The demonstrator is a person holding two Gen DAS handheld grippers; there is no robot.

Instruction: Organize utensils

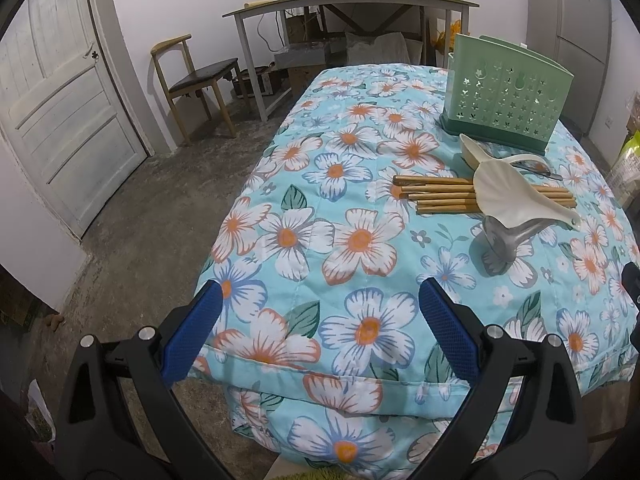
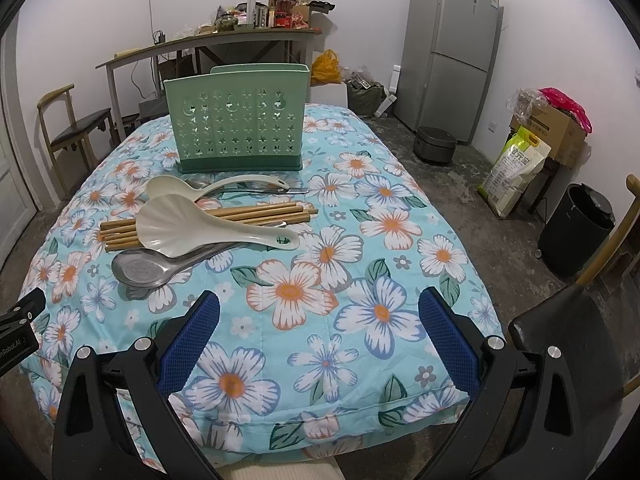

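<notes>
At the near edge of the floral-covered table (image 2: pixel 320 360), both my grippers hover above the cloth. Right gripper (image 2: pixel 319 332): blue pads spread wide, nothing between them. Left gripper (image 1: pixel 320 320): same, wide open and empty, sitting over the near left corner.

Past them, mid-table, the utensil pile. Nearest is the metal spoon (image 2: pixel 144 268), bowl toward the left edge, its handle running under the white rice paddle (image 2: pixel 208 228). The paddle lies across the bundle of bamboo chopsticks (image 2: pixel 256 214), which run left-right. Just behind those, a white ladle-type spoon (image 2: pixel 180 186), bowl left, with a thin metal utensil (image 2: pixel 272 190) beside its handle; can't tell what that one is.

Behind the pile, toward the far edge, the green perforated utensil holder (image 2: pixel 240 128) stands upright. I can't see into its compartments from either view. In the left view it sits near the far right corner (image 1: pixel 508 92).

Beyond the table: a cluttered side table (image 2: pixel 224 40) against the wall, fridge (image 2: pixel 452 48) in the right corner.
</notes>
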